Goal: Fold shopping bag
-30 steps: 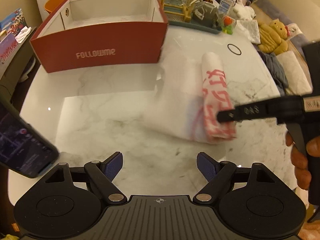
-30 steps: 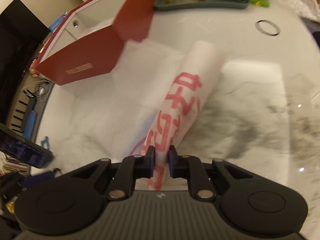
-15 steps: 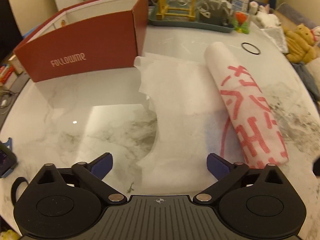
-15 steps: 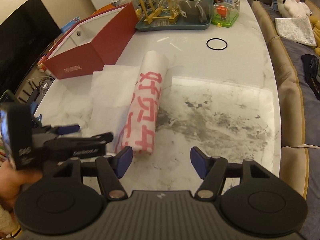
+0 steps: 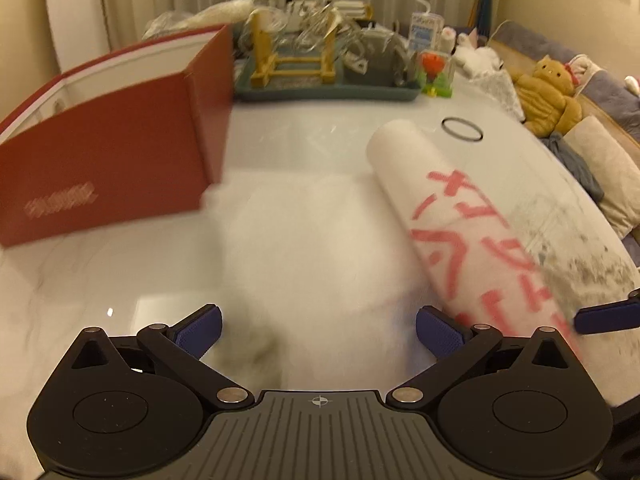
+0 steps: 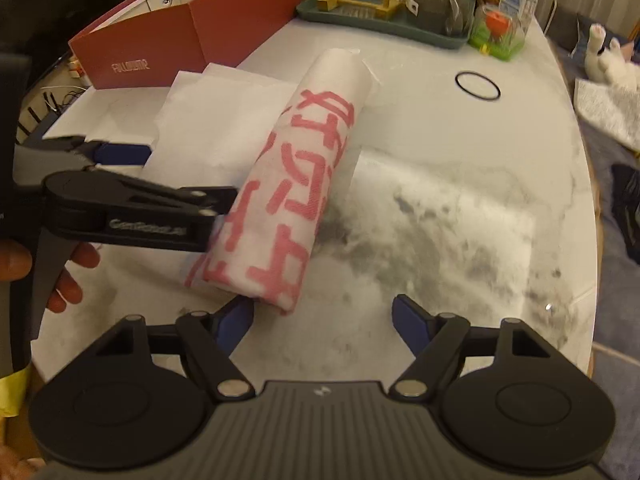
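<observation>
Leftmost stands the red box (image 6: 160, 50), just beside the flat part of the shopping bag (image 6: 298, 184) on the marble table (image 6: 460, 208). The left gripper (image 5: 318, 326), jaws fully spread and empty, hovers over this flat part. The right gripper (image 6: 322, 320), jaws opening with nothing between them, sits by the rolled end, probably to roll further.
</observation>
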`<state>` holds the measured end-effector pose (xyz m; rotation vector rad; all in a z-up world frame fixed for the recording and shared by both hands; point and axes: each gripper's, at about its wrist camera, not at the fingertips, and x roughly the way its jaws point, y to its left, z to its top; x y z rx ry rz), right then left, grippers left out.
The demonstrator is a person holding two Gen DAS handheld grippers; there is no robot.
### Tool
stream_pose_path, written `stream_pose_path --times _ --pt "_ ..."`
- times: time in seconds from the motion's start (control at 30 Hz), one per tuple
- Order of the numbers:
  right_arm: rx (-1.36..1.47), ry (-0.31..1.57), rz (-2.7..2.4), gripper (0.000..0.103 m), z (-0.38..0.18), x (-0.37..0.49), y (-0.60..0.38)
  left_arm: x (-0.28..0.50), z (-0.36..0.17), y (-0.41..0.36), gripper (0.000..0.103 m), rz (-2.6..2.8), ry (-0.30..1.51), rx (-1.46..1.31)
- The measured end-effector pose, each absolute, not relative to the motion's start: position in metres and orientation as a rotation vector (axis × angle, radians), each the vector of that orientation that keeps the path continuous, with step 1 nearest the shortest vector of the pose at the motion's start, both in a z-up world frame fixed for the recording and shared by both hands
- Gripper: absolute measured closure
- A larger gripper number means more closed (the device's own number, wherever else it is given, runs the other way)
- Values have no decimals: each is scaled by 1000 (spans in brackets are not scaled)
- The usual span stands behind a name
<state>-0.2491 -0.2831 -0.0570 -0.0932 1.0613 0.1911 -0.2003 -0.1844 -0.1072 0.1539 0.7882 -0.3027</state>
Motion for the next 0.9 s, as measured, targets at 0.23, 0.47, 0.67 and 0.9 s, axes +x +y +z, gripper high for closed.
stream_pose_path --times 0.23,0.47,0.67,0.9 --pt "-149 881 286 0 -74 -223 -285 -172 -114 -189 0 -437 656 174" --pt "-159 702 378 0 -88 -231 -287 -171 -112 -192 0 -416 657 170" --pt "-159 700 378 0 -87 -231 -288 -175 -112 -189 0 -389 659 159" --pt "-161 701 381 0 -87 -230 -289 -177 -113 -189 0 -388 658 157"
